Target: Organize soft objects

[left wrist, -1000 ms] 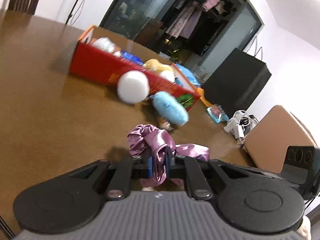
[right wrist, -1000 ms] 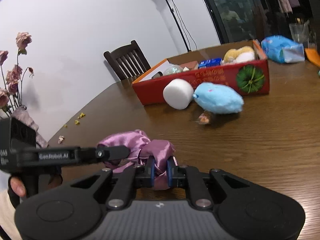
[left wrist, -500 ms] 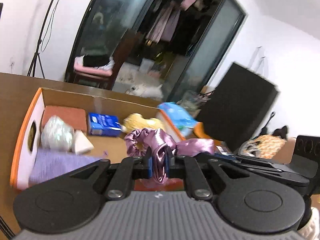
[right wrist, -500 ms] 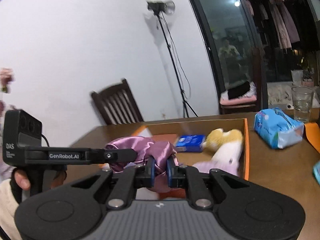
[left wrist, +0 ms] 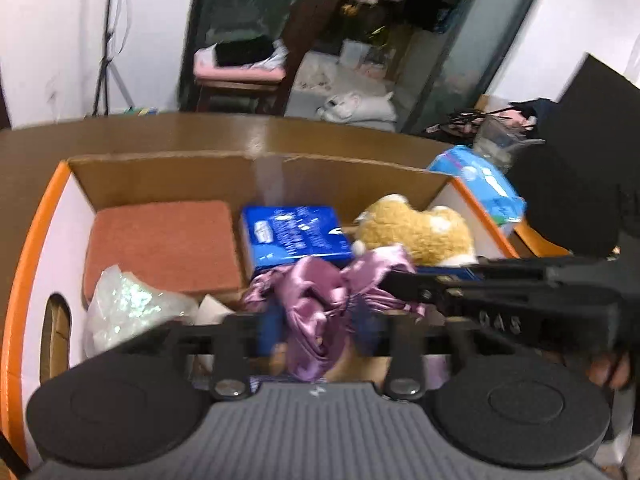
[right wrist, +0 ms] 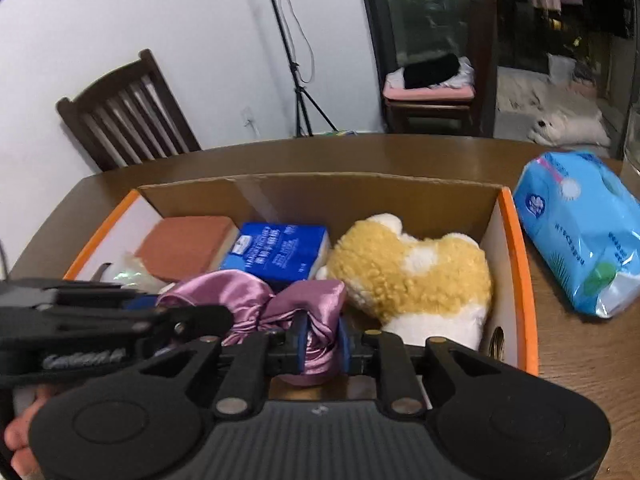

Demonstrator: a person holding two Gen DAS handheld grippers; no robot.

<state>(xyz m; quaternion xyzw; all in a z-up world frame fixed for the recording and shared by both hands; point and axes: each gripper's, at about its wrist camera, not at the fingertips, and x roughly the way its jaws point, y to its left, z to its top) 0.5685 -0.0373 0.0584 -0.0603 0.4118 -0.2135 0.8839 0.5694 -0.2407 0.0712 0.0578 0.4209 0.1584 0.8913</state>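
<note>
Here both grippers hold the purple satin scrunchie point(left wrist: 316, 304) above the open cardboard box point(left wrist: 160, 172), near its front side. The left gripper point(left wrist: 316, 330) has just been opening its jaws: its blue pads now stand apart with the cloth hanging loose between them. The right gripper point(right wrist: 323, 340) has also just been opening a little, but its pads still press on a fold of the scrunchie.

The right wrist view alone shows the blue wet-wipe pack point(right wrist: 576, 232) whole on the table point(right wrist: 400, 152), just outside the box, and a dark wooden chair point(right wrist: 128, 120). The left wrist view alone shows clearly the clear crinkled bag point(left wrist: 128, 304) in the near left corner, beside the terracotta sponge point(left wrist: 160, 244).

One second ago the scrunchie was over the bare table, well before the box, and both grippers were clamped tight on it.
</note>
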